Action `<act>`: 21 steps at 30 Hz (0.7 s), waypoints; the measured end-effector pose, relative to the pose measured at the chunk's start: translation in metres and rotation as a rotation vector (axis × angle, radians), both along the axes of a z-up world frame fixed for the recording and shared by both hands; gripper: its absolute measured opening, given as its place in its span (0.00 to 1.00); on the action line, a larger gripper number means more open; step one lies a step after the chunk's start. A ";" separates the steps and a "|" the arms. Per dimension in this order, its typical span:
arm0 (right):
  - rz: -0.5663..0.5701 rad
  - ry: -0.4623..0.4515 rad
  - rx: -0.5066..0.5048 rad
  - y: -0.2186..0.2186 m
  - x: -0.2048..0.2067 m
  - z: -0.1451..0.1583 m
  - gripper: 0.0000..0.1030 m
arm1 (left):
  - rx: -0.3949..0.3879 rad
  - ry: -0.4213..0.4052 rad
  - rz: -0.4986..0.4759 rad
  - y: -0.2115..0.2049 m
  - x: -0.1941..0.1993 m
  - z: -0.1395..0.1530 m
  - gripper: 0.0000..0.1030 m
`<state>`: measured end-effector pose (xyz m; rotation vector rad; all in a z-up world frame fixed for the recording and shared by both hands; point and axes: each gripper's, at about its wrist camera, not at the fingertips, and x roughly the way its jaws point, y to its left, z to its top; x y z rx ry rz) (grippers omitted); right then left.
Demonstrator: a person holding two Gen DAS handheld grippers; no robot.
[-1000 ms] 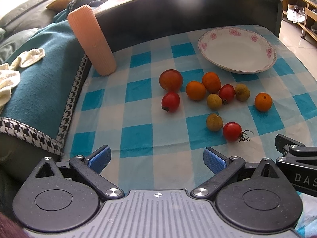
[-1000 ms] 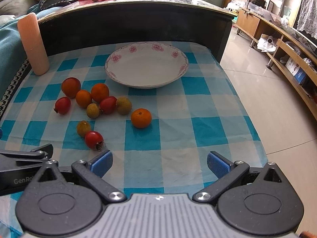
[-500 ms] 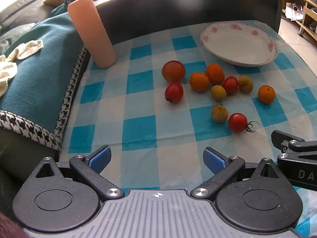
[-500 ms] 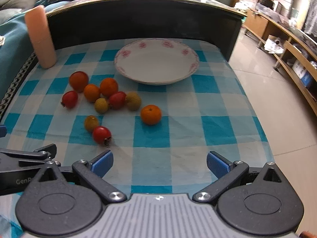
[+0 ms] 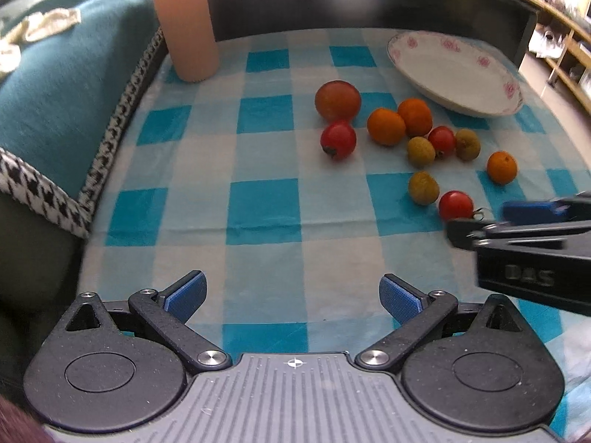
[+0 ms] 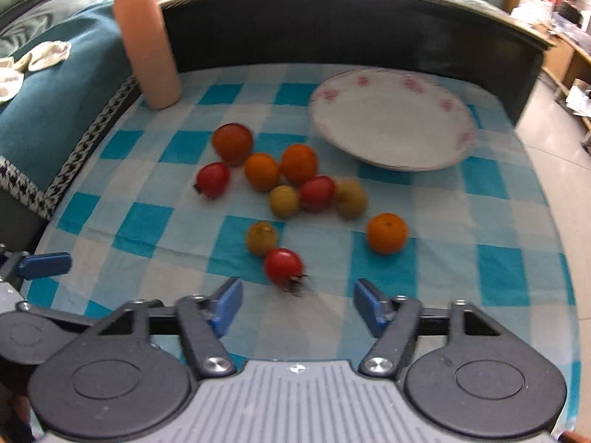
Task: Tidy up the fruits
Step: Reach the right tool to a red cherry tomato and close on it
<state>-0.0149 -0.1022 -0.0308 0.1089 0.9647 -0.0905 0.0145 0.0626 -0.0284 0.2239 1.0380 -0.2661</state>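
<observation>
Just ahead of the right tool (image 6: 297, 302), a stemmed cherry tomato (image 6: 283, 265) lies on the checked cloth, and by my read that's the first pick: the jaws stand wide and empty, lined up either side of it, stem pointing back toward the tool. Touching it on the far side sits a small yellow-brown fruit (image 6: 261, 238), so a clean grab looks to call for closing on the tomato alone without nudging its neighbour.

Further out, the main cluster: two oranges (image 6: 262, 171), two more of the yellow-brown fruits, another cherry tomato (image 6: 317, 193) wedged between them, a red one (image 6: 212, 179) off to the left, and a bigger red-orange tomato (image 6: 232, 143) behind. One orange (image 6: 387, 232) sits apart on the right. All scattered loose, none sorted yet.

Beyond them, the floral-rimmed plate (image 6: 461, 147) holds nothing at all. Likely the destination, and it's within easy reach of the pile.

The left tool (image 5: 293, 297) hangs back low over bare cloth, jaws wide and empty too, seemingly leaving room for its partner. A ribbed pink cylinder (image 5: 183, 18) stands upright at the surface's far-left corner, beside a teal blanket (image 5: 66, 92) draped alongside.
</observation>
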 end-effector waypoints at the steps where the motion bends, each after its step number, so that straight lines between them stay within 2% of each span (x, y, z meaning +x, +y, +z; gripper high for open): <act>1: 0.006 0.011 0.005 0.001 0.004 -0.003 0.60 | -0.015 0.003 0.005 0.001 0.001 0.000 0.98; 4: 0.018 0.031 0.001 0.002 0.014 -0.010 0.55 | -0.049 0.017 0.013 0.002 0.002 -0.001 0.97; 7: 0.031 0.052 0.001 0.002 0.022 -0.015 0.40 | -0.052 0.033 0.005 -0.001 0.002 -0.003 0.89; 11: 0.037 0.064 0.024 -0.003 0.022 -0.020 0.38 | -0.005 0.021 -0.026 -0.006 -0.001 -0.009 0.87; 14: 0.044 0.065 0.031 -0.005 0.017 -0.020 0.38 | 0.014 0.037 -0.036 -0.008 -0.002 -0.015 0.80; 18: 0.054 0.053 0.056 -0.008 0.007 -0.014 0.37 | 0.013 0.028 -0.043 -0.007 -0.004 -0.017 0.80; 20: 0.054 0.038 0.070 -0.011 0.002 -0.009 0.37 | 0.024 0.006 -0.051 -0.006 -0.006 -0.018 0.85; 21: 0.053 0.032 0.078 -0.012 -0.001 -0.006 0.37 | 0.030 -0.004 -0.042 -0.004 -0.007 -0.020 0.93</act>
